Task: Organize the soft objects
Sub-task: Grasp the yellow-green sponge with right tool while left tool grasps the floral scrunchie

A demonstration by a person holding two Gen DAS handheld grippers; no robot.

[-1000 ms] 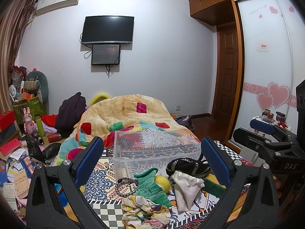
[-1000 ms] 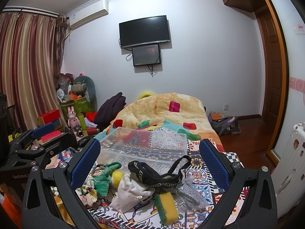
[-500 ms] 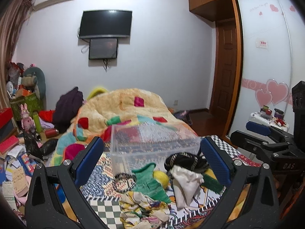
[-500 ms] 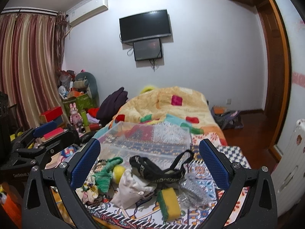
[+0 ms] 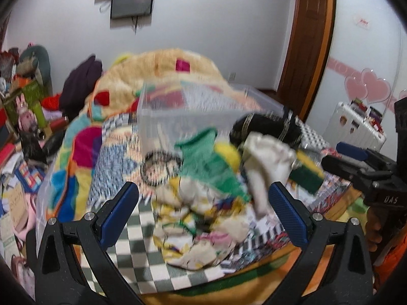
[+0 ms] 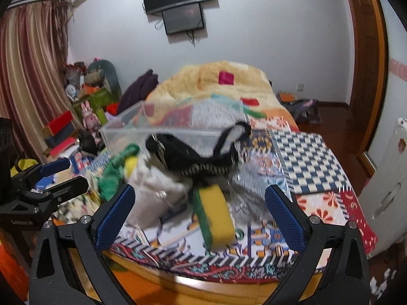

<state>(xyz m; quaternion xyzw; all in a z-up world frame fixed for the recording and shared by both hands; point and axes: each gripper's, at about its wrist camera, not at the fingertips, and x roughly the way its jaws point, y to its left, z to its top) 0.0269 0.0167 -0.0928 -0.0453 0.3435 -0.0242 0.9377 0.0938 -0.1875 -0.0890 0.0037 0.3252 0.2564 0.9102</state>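
Observation:
A heap of soft things lies at the foot of the bed in front of a clear plastic bin (image 5: pixel 183 117) (image 6: pixel 132 127). My left gripper (image 5: pixel 202 216) is open over a patterned cloth (image 5: pixel 195 226), with a green knit piece (image 5: pixel 211 165) and a white cloth bag (image 5: pixel 267 162) just beyond. My right gripper (image 6: pixel 197 214) has its jaws wide and closing, around a yellow and green sponge (image 6: pixel 216 216) without touching it. A white cloth bag (image 6: pixel 152 190), a black strappy item (image 6: pixel 195 157) and a silvery scrubber (image 6: pixel 249 193) lie close by. Both views are blurred.
The patchwork bedspread (image 6: pixel 310 157) covers the bed, with a yellow quilt (image 6: pixel 216 81) bunched behind the bin. Boxes and toys (image 6: pixel 84 117) crowd the floor on the left. A white suitcase (image 5: pixel 356 124) stands at the right, near a wooden door (image 5: pixel 307 40).
Both grippers have tilted down and come lower toward the heap, which now fills more of each view. The right jaws have narrowed slightly. Nothing has been picked up.

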